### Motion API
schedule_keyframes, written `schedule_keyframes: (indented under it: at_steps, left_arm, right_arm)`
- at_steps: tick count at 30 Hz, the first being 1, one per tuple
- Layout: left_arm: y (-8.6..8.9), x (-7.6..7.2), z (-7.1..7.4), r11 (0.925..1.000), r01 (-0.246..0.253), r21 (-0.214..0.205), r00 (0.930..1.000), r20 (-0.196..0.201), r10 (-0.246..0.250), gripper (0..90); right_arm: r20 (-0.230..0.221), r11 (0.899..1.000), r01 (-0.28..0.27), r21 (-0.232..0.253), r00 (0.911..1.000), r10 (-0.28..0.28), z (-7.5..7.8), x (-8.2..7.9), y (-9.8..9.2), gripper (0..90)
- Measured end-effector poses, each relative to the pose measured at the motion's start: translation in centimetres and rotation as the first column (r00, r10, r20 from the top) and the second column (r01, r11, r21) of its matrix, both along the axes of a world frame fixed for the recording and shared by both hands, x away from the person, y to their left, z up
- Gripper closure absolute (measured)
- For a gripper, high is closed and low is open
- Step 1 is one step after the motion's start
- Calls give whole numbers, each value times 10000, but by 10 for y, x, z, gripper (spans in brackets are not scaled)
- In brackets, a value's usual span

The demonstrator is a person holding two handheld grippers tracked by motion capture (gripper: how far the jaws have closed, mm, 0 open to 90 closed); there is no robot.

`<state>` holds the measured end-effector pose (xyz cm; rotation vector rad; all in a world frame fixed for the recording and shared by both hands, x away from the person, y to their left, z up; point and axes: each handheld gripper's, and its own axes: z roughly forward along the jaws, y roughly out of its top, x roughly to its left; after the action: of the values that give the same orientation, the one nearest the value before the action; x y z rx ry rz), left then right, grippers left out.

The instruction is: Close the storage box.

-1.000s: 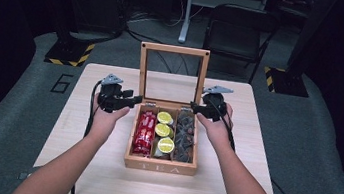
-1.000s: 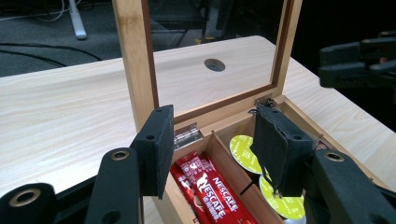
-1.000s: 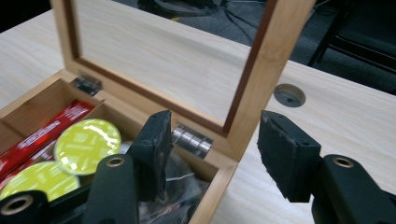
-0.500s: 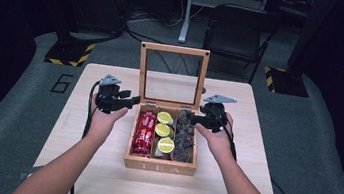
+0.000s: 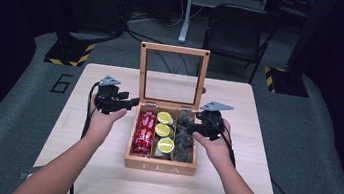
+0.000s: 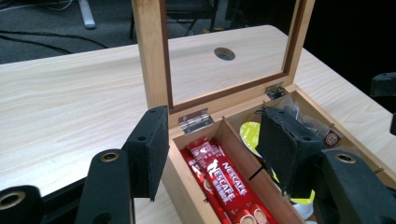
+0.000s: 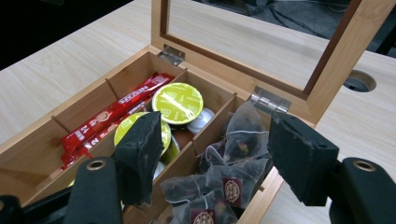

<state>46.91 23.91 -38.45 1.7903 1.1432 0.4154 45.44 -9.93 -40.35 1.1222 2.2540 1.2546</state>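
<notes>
right gripper [image 7: 212, 161], black foam-padded, above translucent pyramid tea bags [image 7: 219, 179] in wooden box [image 7: 37, 140]

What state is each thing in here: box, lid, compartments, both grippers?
Tea box: open, flat on the table.
Glass lid: raised upright on its hinges.
Left compartment: red coffee sticks lying flat.
Middle compartment: green-topped capsules.
Right compartment: heaped tea bags.
Left gripper: open, empty, jaws just opening, at the box's left rear corner.
Right gripper: open, empty, over the tea bags.
</notes>
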Motion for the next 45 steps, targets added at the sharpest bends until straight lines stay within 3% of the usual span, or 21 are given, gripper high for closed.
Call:
schedule_keyframes:
  at_steps: [1, 6, 17, 20, 26, 45]
  left_arm:
    - [1, 0, 0, 9998, 25, 185, 10000, 46, -25, 428]
    - [2, -1, 2, 9994, -89, 323, 9997, 226, 82, 407]
    - [3, -3, 1, 9996, 33, 277, 9997, 255, -40, 398]
    - [1, -4, 1, 9997, 50, 238, 9998, 185, -54, 399]
    - [1, -4, 1, 9997, 110, 240, 9996, 248, -116, 399]
    - [3, -5, 2, 9998, 88, 175, 9996, 281, -93, 398]
  right_arm:
    - [96, 10000, -86, -29, 9999, 86, -1, 0, 0, 347]
    - [103, 9998, -174, -127, 9998, 175, -6, -7, 2, 358]
    - [86, 9976, -690, -67, 9976, 690, -13, -22, 10, 362]
    - [248, 9955, -936, -170, 9953, 940, -15, -27, 14, 363]
    - [151, 9906, -1325, -337, 9910, 1330, -21, -35, 24, 364]
    - [-122, 9782, -2025, -464, 9793, 2022, -38, -44, 43, 345]
